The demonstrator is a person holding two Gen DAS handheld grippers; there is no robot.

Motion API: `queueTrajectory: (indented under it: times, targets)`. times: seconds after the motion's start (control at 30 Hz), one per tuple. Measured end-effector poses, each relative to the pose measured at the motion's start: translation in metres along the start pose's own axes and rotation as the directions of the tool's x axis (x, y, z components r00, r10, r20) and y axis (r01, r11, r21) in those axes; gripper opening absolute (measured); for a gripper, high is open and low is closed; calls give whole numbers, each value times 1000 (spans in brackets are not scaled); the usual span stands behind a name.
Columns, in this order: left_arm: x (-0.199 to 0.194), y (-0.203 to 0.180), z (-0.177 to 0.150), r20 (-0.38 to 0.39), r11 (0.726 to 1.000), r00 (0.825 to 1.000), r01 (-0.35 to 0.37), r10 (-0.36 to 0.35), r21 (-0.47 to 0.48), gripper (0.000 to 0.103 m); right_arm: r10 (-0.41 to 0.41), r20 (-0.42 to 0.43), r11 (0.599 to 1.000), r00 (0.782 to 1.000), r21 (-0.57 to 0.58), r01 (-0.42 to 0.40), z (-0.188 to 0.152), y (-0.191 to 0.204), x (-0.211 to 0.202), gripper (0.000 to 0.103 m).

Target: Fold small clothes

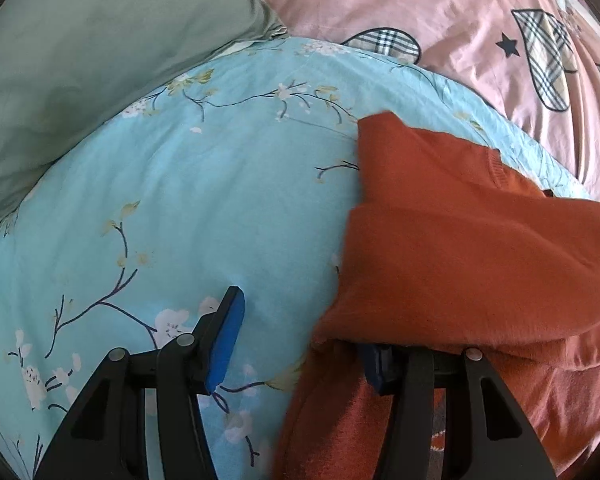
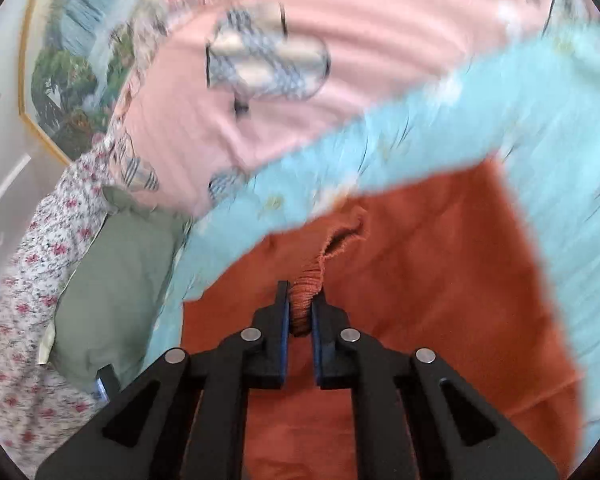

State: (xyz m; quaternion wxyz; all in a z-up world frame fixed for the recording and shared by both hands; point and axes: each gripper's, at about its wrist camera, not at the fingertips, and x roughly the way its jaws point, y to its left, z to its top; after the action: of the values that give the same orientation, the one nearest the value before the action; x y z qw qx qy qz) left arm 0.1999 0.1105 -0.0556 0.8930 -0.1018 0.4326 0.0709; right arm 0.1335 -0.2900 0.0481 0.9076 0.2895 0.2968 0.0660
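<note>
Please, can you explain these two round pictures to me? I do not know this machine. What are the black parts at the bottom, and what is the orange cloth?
There is no robot: a person holds one two-finger gripper in each hand, and each carries a wide-angle camera looking along its black fingers. In the left camera's picture, the left gripper stands open over a light blue flowered bedcover; a rust-orange knitted sweater drapes over one finger. In the right camera's blurred picture, the right gripper is shut on a ribbed edge of that sweater. Nearby lie a grey-green pillow and a pink quilt with plaid patches.
</note>
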Motion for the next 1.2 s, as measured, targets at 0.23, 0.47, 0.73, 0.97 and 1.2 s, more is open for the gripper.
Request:
queueTrajectory:
  times: [0.23,0.47,0.73,0.97,1.2]
  targets:
    - [-6,-11,-5,11,997,1000,-26,25,69,54,-136,-131,986,982,80,147,-27,-63,21,10]
    - [-15,-20,-12,25,984,999,-24,20,174,52,-188,-108,981,976,32,192,-31,-62,13,10]
    - [-15,4,-8,4,1000,1000,15,-15,19,45,-221,-152,974,963,9,225,-44,-66,23,10]
    - [-16,18,-19,-32,999,998,51,-51,-10,47,-254,-158,967,954,-5,256,-54,-71,23,10]
    - [-20,22,-24,-56,999,997,48,-47,20,47,-308,-163,951,937,-50,304,-55,-65,25,10]
